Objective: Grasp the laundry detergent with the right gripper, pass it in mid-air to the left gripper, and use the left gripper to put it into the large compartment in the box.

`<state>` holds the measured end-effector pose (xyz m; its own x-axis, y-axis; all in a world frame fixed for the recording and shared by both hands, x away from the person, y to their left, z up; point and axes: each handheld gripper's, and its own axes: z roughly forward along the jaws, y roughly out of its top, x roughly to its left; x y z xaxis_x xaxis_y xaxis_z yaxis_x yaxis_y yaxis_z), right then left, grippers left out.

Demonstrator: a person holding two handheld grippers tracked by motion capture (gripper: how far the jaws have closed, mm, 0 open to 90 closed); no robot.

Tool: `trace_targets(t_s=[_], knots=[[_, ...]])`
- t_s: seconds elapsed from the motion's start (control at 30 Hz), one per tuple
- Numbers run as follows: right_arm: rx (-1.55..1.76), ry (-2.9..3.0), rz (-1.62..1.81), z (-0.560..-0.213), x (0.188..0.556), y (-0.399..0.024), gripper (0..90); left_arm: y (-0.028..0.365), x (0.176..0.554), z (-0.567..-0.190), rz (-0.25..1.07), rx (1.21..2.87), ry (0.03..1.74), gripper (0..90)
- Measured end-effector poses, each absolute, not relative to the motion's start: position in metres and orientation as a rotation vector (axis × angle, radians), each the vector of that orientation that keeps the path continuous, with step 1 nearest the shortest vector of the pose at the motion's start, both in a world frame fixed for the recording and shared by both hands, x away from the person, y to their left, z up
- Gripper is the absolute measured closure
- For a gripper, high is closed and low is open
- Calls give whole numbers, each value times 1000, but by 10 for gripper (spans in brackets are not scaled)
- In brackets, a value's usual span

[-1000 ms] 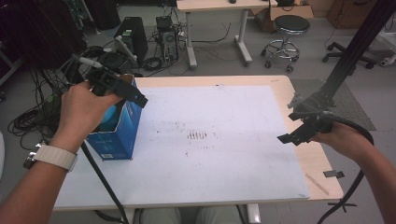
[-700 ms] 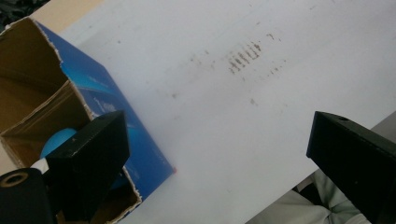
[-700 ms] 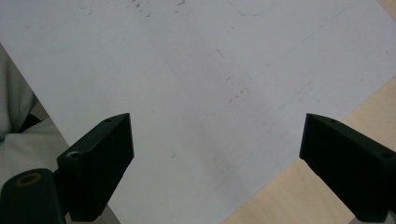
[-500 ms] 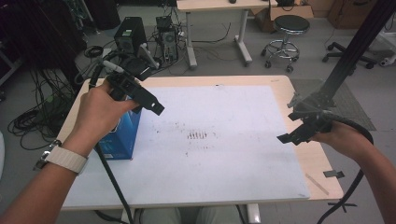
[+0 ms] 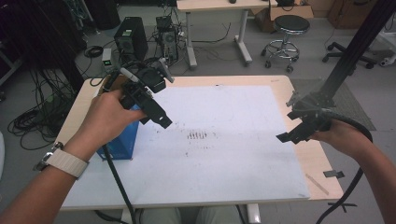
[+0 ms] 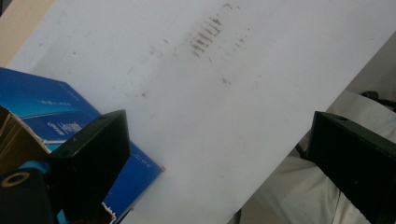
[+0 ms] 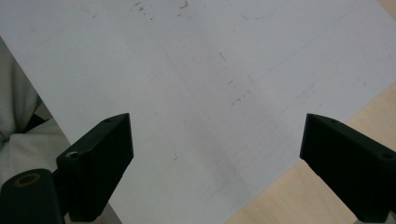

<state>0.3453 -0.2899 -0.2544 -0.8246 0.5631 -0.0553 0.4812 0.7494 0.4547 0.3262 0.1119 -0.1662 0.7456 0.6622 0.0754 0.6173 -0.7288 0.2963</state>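
Wooden table (image 5: 306, 161) with a scuffed white sheet (image 5: 224, 154) on top, lab clutter behind.
Right gripper (image 5: 293, 133) hovers by the sheet's right edge, jaws wide apart, nothing in them. Left gripper (image 5: 156, 116) is up over the blue box (image 5: 122, 142) at the sheet's left edge, jaws spread and empty too. Farther back, a stool (image 5: 285, 28) and PC towers (image 5: 130, 39) on the floor.

Your only candidate object is the blue box (image 5: 122, 142), cardboard, standing upright at the 9 o'clock edge of the white sheet (image 5: 224, 158) on the table. Its top sits partly under your left hand (image 5: 109, 116), so flap state isn't readable from above. In the left gripper view the box (image 6: 60, 116) shows white print and brown inner card at the open edge.
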Motion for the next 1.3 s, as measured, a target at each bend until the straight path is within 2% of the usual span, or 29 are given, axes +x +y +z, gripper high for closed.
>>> trace_targets(t_s=[0.53, 1.3], knots=[[828, 2765, 634, -255, 347, -286, 91, 106, 320, -186, 208, 2807, 875, 69], [807, 2780, 631, -255, 354, -276, 92, 102, 310, -199, 192, 2881, 715, 68]])
